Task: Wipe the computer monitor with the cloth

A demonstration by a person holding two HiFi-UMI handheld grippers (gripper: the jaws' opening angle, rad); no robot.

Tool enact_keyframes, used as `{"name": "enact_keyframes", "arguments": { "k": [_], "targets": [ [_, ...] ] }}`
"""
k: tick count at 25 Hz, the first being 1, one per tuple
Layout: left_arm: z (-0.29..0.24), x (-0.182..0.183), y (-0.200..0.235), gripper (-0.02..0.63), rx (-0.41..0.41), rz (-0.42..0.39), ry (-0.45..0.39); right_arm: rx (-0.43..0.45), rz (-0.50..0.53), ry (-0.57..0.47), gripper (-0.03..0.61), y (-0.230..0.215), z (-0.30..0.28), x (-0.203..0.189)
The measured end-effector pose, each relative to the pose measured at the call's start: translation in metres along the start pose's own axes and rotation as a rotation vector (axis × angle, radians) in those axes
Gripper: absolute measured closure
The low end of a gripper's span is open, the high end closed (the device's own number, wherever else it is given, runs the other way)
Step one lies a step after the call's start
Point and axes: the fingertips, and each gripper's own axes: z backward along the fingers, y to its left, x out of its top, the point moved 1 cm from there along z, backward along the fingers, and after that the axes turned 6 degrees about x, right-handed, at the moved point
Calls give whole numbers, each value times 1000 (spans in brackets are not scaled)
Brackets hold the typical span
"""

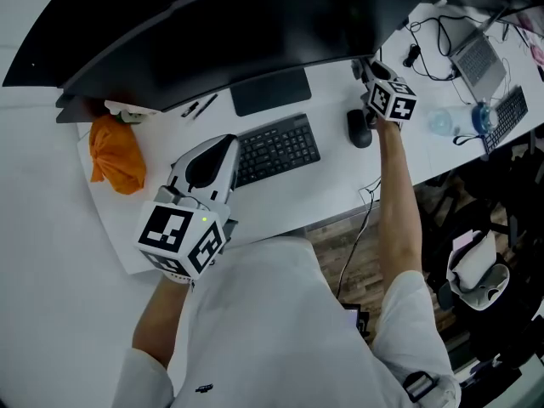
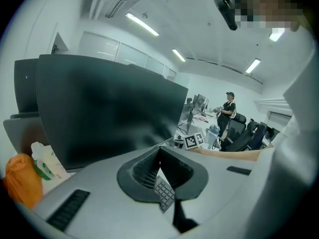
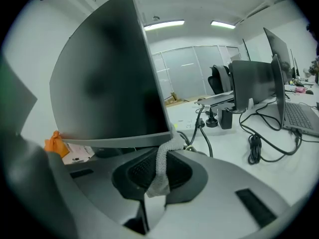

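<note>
**Head view:** Looking steeply down on a wide, curved, matte-black monitor [image 1: 255,24] arcing over a white desk [image 1: 331,185]. Holding the left gripper [image 1: 228,143], smooth grey and tapering, over the left end of a flat black keyboard [image 1: 276,149]. Reaching the right gripper [image 1: 367,65] up to the screen's lower right corner, just beyond a rounded black mouse [image 1: 359,128]. Showing a crumpled orange bundle [image 1: 117,155] at far left, and a clear water bottle [image 1: 442,123], a laptop [image 1: 478,58] and looping black cables crowding the right.

**Left gripper view:** Pressing the ribbed dark pads of the left gripper [image 2: 159,151] together at the tips, gripping nothing. Glimpsing keyboard keys [image 2: 164,193] through the wedge-shaped gap beneath. Facing the dull dark screen [image 2: 109,108], with the orange bundle [image 2: 21,180] at lower left.

**Right gripper view:** Pinching a strip of pale grey, nubbly cloth [image 3: 160,176] in the right gripper [image 3: 163,156], its upper end touching the monitor's [image 3: 104,83] thin lower right corner. Showing tangled cables [image 3: 255,144] and the laptop [image 3: 299,116] off to the right.
</note>
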Motion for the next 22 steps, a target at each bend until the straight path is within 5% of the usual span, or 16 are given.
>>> {"name": "enact_keyframes", "arguments": {
  "k": [13, 22],
  "targets": [
    [29, -10, 14, 595, 26, -9, -8, 105, 110, 43, 543, 74, -22, -14],
    [55, -22, 38, 595, 53, 19, -13, 162, 96, 34, 541, 130, -44, -23]
  ]
}}
